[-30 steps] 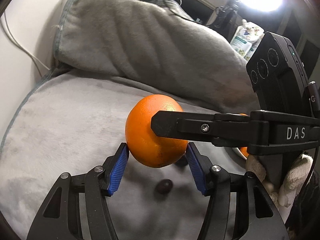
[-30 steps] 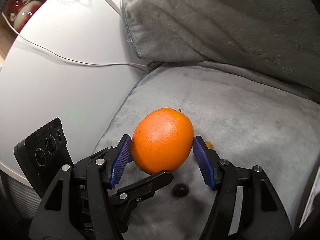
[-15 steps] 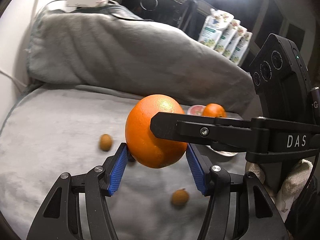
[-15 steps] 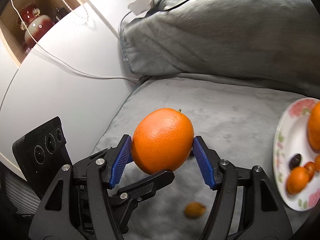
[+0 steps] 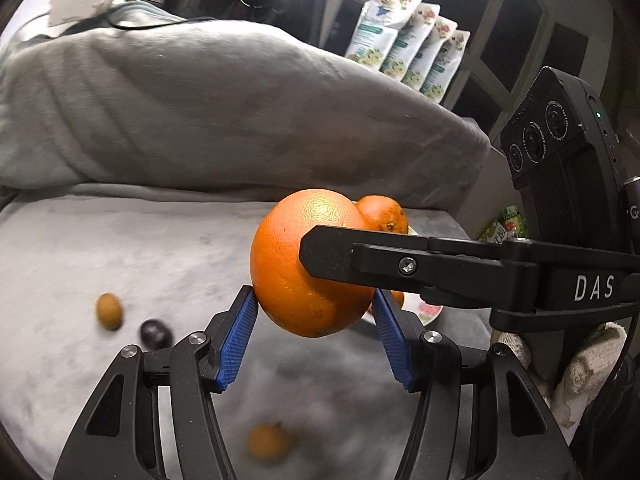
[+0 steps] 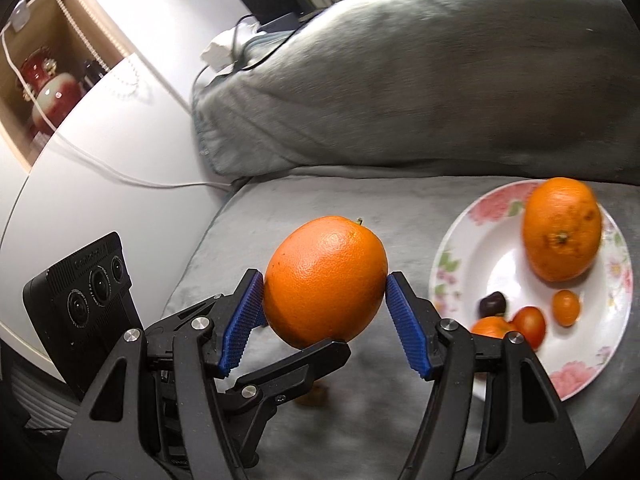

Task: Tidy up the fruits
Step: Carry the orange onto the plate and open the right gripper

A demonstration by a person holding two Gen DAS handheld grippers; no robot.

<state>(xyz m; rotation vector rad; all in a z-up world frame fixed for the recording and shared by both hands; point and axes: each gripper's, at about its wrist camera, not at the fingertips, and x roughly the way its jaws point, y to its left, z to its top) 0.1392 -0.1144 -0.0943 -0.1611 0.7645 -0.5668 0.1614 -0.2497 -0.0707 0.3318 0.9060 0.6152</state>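
Grey plush blanket (image 6: 320, 208) covers the flat surface in the foreground; nap uneven, mottled light and dark. Behind it, a large grey cushion (image 6: 400, 80) lies lengthwise, same fabric, seam piped at its left end. White adapter block (image 6: 218, 54) sits on the cushion's left end, black cable running from it across the top. To the left, a curved white panel (image 6: 100, 184) with a thin white cord draped across it. Above that, a wooden niche (image 6: 72, 44) lit by a strip, holding a red-and-white vase (image 6: 46, 96). In the left wrist view, four printed pouches (image 5: 408, 44) stand in a row behind the cushion, before dark window panes (image 5: 532, 28) with pale frames.
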